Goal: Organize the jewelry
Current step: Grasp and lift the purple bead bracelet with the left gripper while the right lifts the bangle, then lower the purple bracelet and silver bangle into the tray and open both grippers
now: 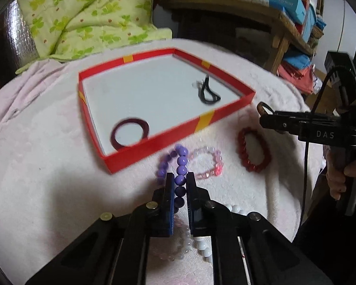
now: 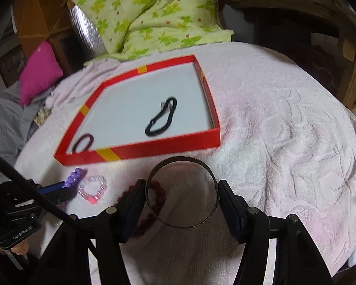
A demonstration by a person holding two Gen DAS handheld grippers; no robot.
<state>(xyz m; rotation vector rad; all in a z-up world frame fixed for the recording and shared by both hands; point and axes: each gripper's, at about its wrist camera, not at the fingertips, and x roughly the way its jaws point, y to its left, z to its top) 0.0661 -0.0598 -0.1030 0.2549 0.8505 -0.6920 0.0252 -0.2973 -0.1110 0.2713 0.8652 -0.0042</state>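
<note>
The purple beads (image 1: 180, 173) are clamped in the left tool (image 1: 180, 178), and a metal bangle (image 2: 181, 191) is clamped across its width by the right tool (image 2: 181, 190), both near the red tray (image 1: 154, 140), probably for placing inside.

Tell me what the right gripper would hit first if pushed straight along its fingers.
Probably the near wall of the red cardboard tray, just beyond the thin metal bangle clamped in the right gripper; depth is uncertain, so the pink towel might come first.

A pale pink blanket (image 1: 47, 178) bears a red tray (image 1: 154, 142) and beaded bracelets (image 1: 254, 153).
</note>
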